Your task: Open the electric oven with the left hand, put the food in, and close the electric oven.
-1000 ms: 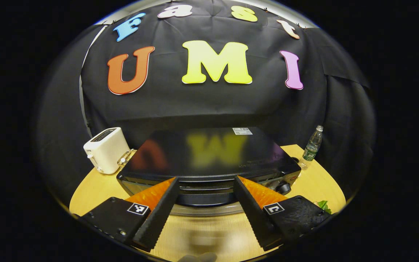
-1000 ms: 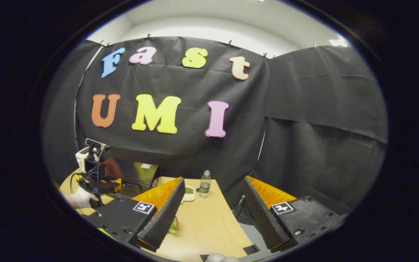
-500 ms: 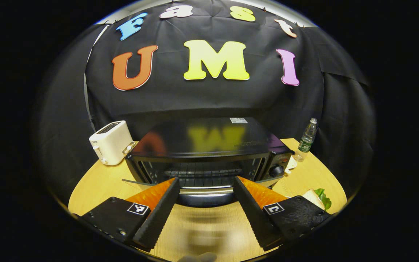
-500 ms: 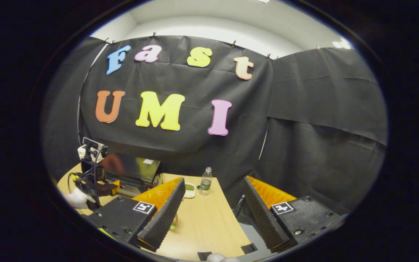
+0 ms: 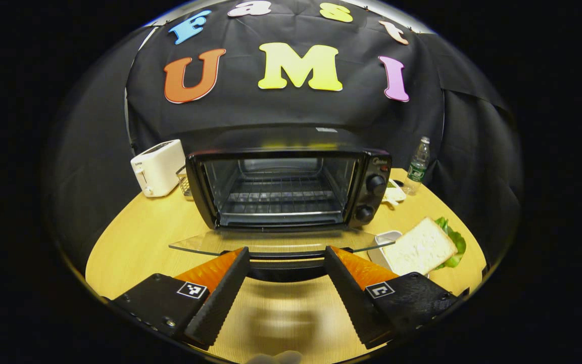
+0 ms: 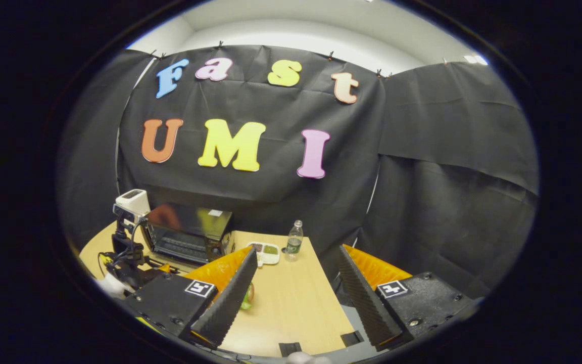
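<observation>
The oven (image 5: 281, 187) stands mid-table, its glass door (image 5: 271, 242) lying flat open, the handle between the spread fingers of the left gripper (image 5: 286, 283). The sandwich (image 5: 422, 250), right of the door, looks soft and light; a gentle flat pinch suits it. The right gripper (image 6: 296, 298) hangs open over the smooth wooden table (image 6: 291, 308), black cloth behind.

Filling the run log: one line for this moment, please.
black electric oven: glass door down, rack bare | left gripper: open at door handle | right gripper: open, empty | white bread sandwich: on table
</observation>
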Demonstrator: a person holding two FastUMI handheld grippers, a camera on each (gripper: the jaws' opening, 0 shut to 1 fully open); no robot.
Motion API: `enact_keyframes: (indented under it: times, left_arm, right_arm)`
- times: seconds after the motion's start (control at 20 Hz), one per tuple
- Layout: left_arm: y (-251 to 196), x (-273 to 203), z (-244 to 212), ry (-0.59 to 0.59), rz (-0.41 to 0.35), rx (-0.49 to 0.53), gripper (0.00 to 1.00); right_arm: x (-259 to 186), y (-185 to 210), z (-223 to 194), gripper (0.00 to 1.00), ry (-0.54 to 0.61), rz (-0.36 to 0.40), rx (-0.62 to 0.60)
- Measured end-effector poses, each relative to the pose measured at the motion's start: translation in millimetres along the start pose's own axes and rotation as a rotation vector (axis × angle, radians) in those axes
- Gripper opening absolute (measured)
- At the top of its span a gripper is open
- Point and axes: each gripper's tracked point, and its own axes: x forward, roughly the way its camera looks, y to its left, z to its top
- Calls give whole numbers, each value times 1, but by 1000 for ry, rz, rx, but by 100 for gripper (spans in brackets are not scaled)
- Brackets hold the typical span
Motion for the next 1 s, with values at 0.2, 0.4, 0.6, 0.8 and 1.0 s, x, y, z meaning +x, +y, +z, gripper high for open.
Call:
enact_keyframes:
  times: [0.2, 0.4, 0.6, 0.8, 1.0]
  left_arm:
    - [0, 1, -33, 45, 7, 12, 98]
    - [2, 8, -68, 114, 18, -4, 100]
    - [8, 15, -87, 164, 24, -37, 96]
    - [11, 10, -80, 123, 20, -1, 96]
    - [25, -8, -61, 65, 25, 3, 96]
  right_arm:
    - [0, 3, -24, 100, 33, -1, 8]
    - [-2, 7, -42, 96, 72, 0, -2]
    - [-2, 9, -53, 96, 101, -6, -13]
    - [3, 13, -64, 96, 127, -1, -14]
    - [19, 20, -79, 96, 164, 30, -15]
